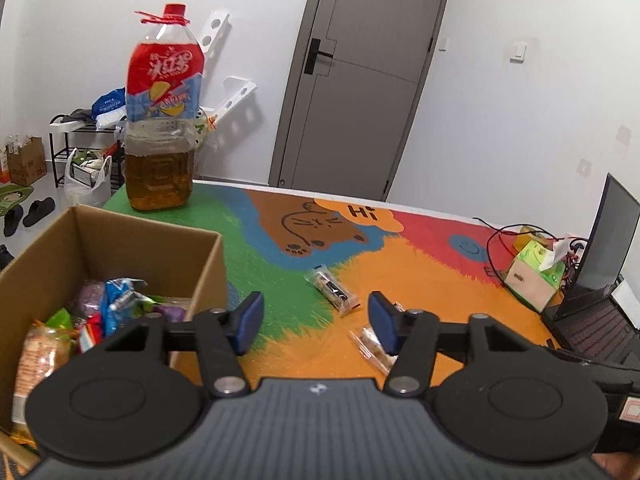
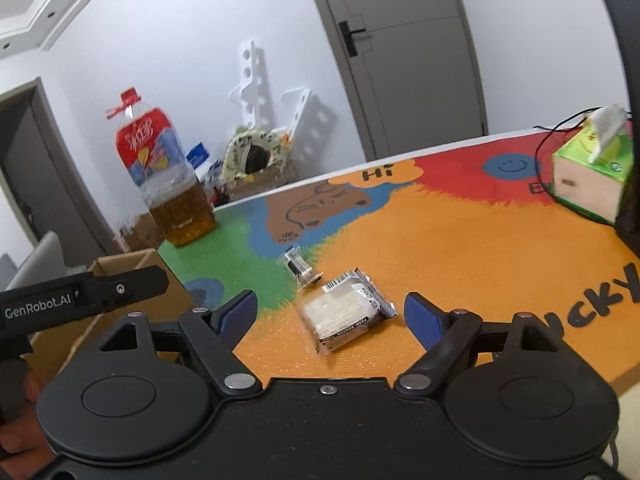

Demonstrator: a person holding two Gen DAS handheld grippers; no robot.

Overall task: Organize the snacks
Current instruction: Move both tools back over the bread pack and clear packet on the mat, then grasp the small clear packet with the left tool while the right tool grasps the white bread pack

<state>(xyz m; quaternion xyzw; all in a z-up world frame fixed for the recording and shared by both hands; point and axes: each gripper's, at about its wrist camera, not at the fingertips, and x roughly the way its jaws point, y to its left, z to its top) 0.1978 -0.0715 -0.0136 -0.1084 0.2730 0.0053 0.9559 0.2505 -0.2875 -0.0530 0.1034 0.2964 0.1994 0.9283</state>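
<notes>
In the left wrist view, the left tongs [image 1: 316, 322] are seen released, empty; a snack bar [image 1: 331, 290] lies just above centre, long axis diagonal. In the right wrist view, the right tongs [image 2: 330, 316] are spread, empty, with the white snack packet [image 2: 345, 314] lying between their tips at lower centre, nearer this hand

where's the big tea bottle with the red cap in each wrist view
Left wrist: bottle upper left, standing on the mat's green corner behind the cardboard box.
Right wrist: bottle left of centre, on the same green corner.
Shared landmark: the grey door.

left gripper [image 1: 316, 322] jaws apart, right gripper [image 2: 330, 314] jaws wide, both empty
</notes>
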